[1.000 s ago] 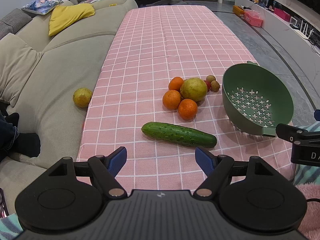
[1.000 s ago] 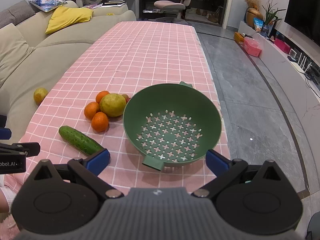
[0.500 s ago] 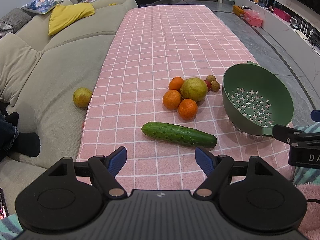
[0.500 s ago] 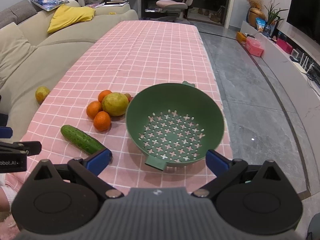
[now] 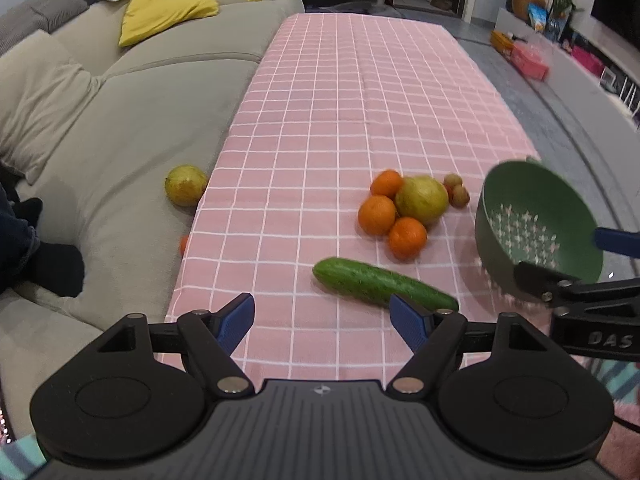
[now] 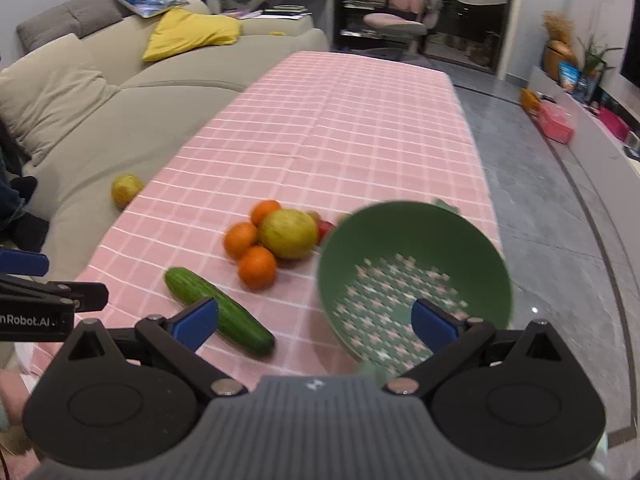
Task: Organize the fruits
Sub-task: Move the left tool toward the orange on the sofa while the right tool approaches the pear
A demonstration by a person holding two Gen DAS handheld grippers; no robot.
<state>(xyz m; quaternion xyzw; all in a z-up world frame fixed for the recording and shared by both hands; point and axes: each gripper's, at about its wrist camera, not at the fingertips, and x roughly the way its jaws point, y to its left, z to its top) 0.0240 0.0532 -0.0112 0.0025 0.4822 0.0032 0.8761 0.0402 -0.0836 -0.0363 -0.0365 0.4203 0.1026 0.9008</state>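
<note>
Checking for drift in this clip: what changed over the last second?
The right gripper advanced toward the green colander, one finger now over its bowl; it is open and holds nothing. The colander now looks tilted toward the fruit. Left gripper open, cucumber, oranges and the sofa fruit unchanged.

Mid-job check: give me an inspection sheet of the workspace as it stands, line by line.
Surface: pink checked tablecloth, flat, bare beyond the fruit.
Job's things: three oranges and a yellow-green round fruit clustered; small reddish-brown fruits behind; green perforated plastic colander, empty, tilted, motion-blurred.
Clutter: dark green cucumber at near edge; yellow-green stray fruit on beige sofa.
Grippers: left gripper open, empty; right gripper open, at the colander's near rim, grip not visible.
Cables: nothing seen.
Surroundings: yellow cushion, pink office chair, grey tiled floor.
</note>
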